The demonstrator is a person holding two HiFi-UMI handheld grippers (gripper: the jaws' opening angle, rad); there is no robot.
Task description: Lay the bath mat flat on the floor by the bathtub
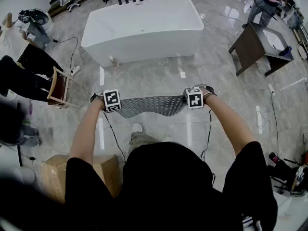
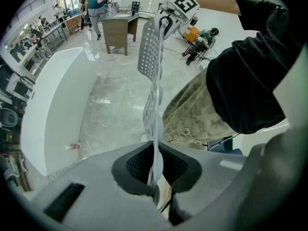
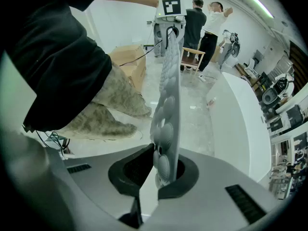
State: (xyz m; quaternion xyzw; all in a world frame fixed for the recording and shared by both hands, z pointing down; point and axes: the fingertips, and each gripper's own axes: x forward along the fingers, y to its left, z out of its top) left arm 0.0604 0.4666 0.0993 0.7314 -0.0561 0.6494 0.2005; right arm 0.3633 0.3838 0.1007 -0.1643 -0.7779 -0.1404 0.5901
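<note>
Jaws tight: left gripper (image 1: 114,105) and right gripper (image 1: 191,100) each pinch 1 end of the bath mat (image 1: 151,105), stretched between them, seemingly off the floor (image 1: 159,78), near the bathtub (image 1: 144,28).

Person standing, left arm (image 1: 85,131) and right arm (image 1: 230,124) stretched forward and spread apart. Left gripper (image 1: 117,108) and right gripper (image 1: 188,101), fingers pressed closed, each clamp one end of the bath mat (image 1: 151,106).

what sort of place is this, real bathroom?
Probably a staged lab hall, not a home bathroom: freestanding bathtub on open polished floor, cardboard box and table nearby, other people around.
</note>
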